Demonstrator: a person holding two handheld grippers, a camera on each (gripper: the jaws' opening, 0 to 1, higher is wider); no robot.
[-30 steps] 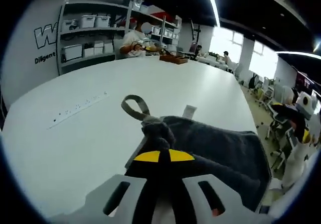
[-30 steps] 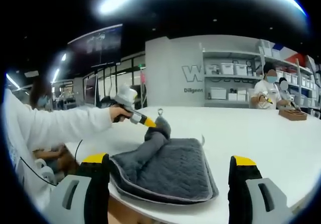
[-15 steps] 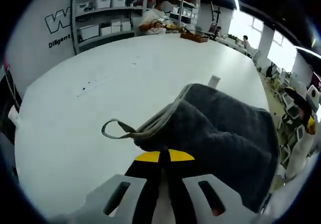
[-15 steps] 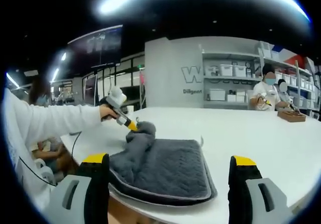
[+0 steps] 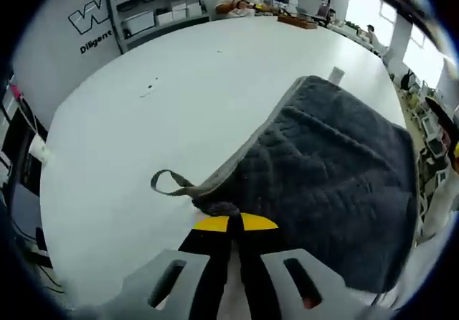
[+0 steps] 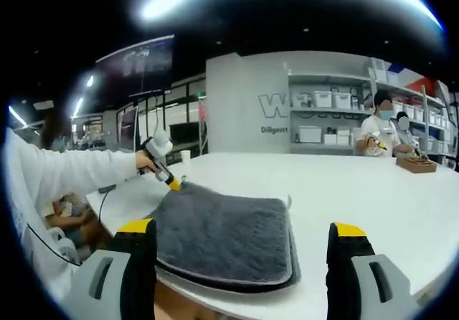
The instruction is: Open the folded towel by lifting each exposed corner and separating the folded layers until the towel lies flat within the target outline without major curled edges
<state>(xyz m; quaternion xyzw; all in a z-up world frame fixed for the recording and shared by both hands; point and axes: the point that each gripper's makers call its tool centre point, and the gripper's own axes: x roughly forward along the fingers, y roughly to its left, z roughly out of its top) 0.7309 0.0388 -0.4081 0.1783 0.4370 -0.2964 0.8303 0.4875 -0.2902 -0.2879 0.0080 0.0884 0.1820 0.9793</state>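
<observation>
A dark grey quilted towel (image 5: 323,169) with a lighter grey binding lies spread on the white table (image 5: 158,105). My left gripper (image 5: 235,223) is shut on the towel's corner, where a grey hanging loop (image 5: 168,184) sticks out to the left. In the right gripper view the towel (image 6: 222,230) lies nearly flat near the table's front edge, and the left gripper (image 6: 171,182) holds its far left corner low over the table. My right gripper (image 6: 240,241) stands open in front of the towel, with nothing between its yellow-tipped fingers (image 6: 136,228).
A small white tag (image 5: 336,74) stands at the towel's far edge. Shelves with white bins (image 6: 319,115) line the back wall, and a person (image 6: 384,130) works at a wooden tray (image 6: 418,163). A white sleeve (image 6: 72,176) reaches in from the left.
My left gripper has pulled the towel's corner outward to the left and down toward the table. The raised fold has opened and the towel now lies almost flat. The right gripper has stayed still.
</observation>
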